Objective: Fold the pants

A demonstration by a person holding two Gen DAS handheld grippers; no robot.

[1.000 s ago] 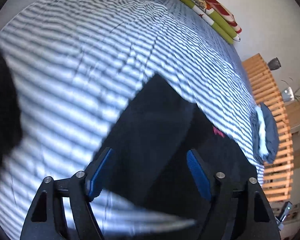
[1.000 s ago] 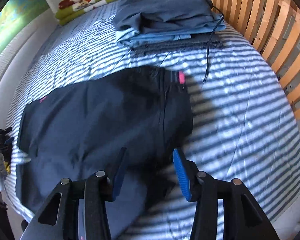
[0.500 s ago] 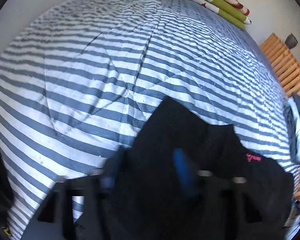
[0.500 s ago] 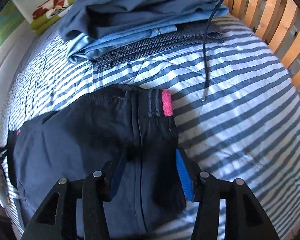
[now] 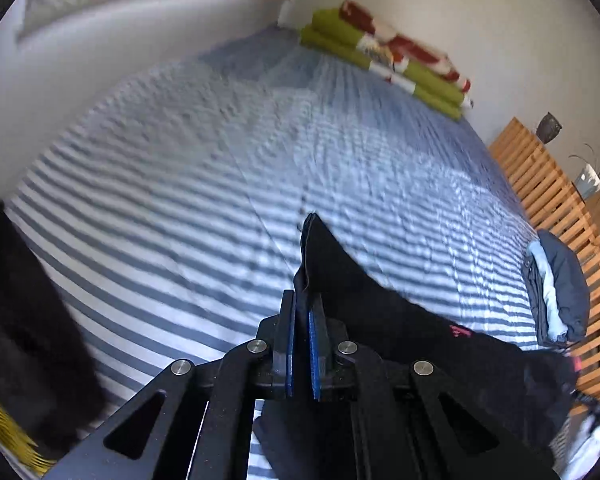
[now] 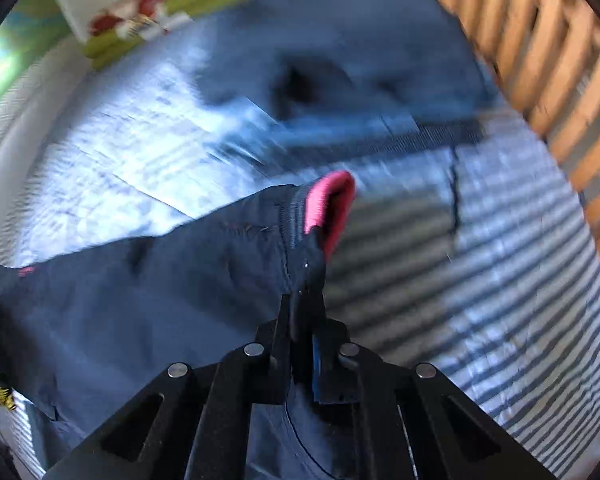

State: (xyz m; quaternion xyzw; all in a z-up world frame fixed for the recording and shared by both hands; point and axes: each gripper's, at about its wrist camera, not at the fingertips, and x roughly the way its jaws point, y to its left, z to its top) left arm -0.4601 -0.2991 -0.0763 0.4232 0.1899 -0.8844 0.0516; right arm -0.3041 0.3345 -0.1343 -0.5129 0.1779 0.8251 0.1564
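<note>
right wrist view is heavily motion-blurred: the stack of folded blue clothes [image 6: 340, 52] near the slatted wooden bed frame [image 6: 540, 60] is smeared, no detail readable. a thin dark cord [image 6: 455, 196] on the cover is only just traceable. left wrist view is blurred too, mostly at the far end of the bed. lower parts of both views are blocked by the claw linkages, so the cloth below the pads is cut off. a dark shape with a yellow strap at the left edge of the left view can't be identified

left claw [image 5: 302, 312]: jaws have just been closing and now stand almost together, blue pads [image 5: 313, 344] pinching a corner of the dark pants [image 5: 400, 320]; the pinched corner sticks up in a peak above the fingertips, lifted off the striped bed cover [image 5: 180, 208]

right claw [image 6: 302, 312]: jaws have just been closing, now clamped on the pants [image 6: 160, 280] at the edge by the pink tab [image 6: 328, 204], which is raised and curled over above the fingertips

pants lie spread across the near part of the bed, between the two claws, each end gripped and pulled up; the rest of the cloth rests on the cover

labels: a small pink mark on the pants [image 5: 460, 331] shows in the left view, too small to read. no legible writing anywhere. a folded green, red and white blanket [image 5: 388, 56] lies at the far end of the bed by the wall
</note>
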